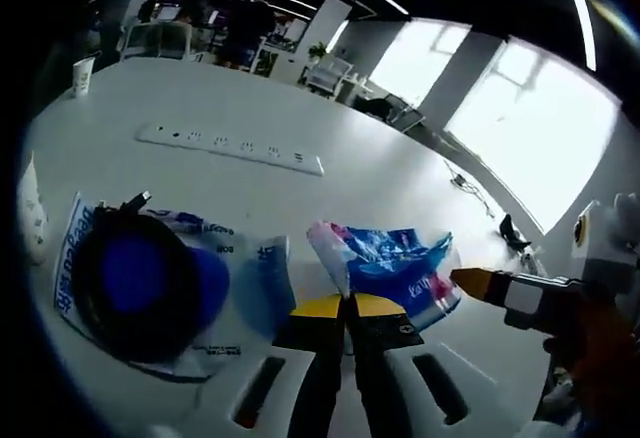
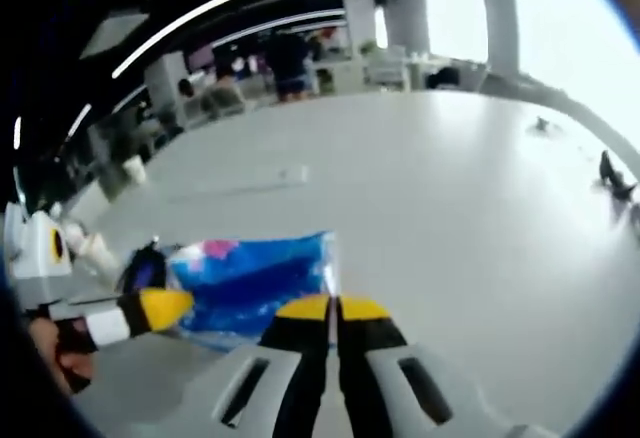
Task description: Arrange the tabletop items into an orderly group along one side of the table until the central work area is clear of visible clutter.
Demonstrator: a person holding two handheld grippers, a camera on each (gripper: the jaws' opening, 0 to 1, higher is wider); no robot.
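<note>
Yellow-tipped jaws of the left gripper rise from the bottom centre of the left gripper view, pressed together on the near edge of a blue and pink plastic packet that lies just right of centre on the white table. From the right edge of that frame the right gripper reaches in, its yellow tip touching the packet's far side.

Left of the packet sits a dark round object with a blue centre, resting on a white wrapper with blue print. A white bottle stands at the far left edge. A long white power strip lies across the upper middle of the table, and a paper cup stands in the upper left near the table's far rim.

In the right gripper view, the right gripper's own jaws at bottom centre are closed together on the right edge of the same packet, which spreads toward the left of the frame. The left gripper enters at lower left with a hand behind it. The table stretches away to the right, with the power strip faint in the upper middle and the cup at upper left.
</note>
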